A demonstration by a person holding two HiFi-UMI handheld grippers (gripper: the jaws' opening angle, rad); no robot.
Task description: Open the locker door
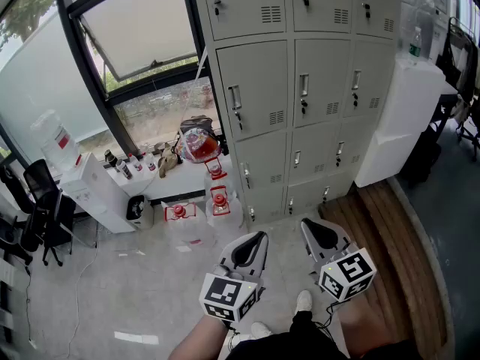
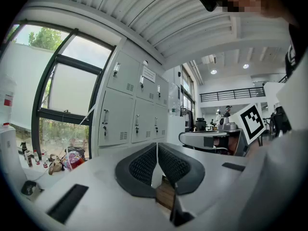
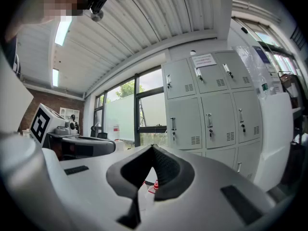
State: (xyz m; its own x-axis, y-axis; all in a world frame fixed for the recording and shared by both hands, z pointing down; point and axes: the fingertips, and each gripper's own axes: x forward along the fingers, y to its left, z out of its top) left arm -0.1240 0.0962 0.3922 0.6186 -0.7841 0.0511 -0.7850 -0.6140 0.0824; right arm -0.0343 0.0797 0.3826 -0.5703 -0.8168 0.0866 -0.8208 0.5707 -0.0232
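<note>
A bank of grey metal lockers [image 1: 300,88] stands ahead, every door closed, each with a handle and a key lock [image 1: 235,105]. The same lockers appear in the left gripper view [image 2: 130,109] and in the right gripper view [image 3: 207,109]. My left gripper [image 1: 257,238] and right gripper [image 1: 311,227] are held low in front of me, well short of the lockers and side by side. Each is shut with nothing between its jaws, as its own view shows for the left gripper [image 2: 157,147] and the right gripper [image 3: 152,149].
Water jugs [image 1: 219,201] and a colourful bag [image 1: 199,145] sit by the window sill left of the lockers. A white cabinet [image 1: 101,193] and an office chair [image 1: 37,201] stand at the left. A white unit [image 1: 405,118] and a wooden platform [image 1: 382,231] are at the right.
</note>
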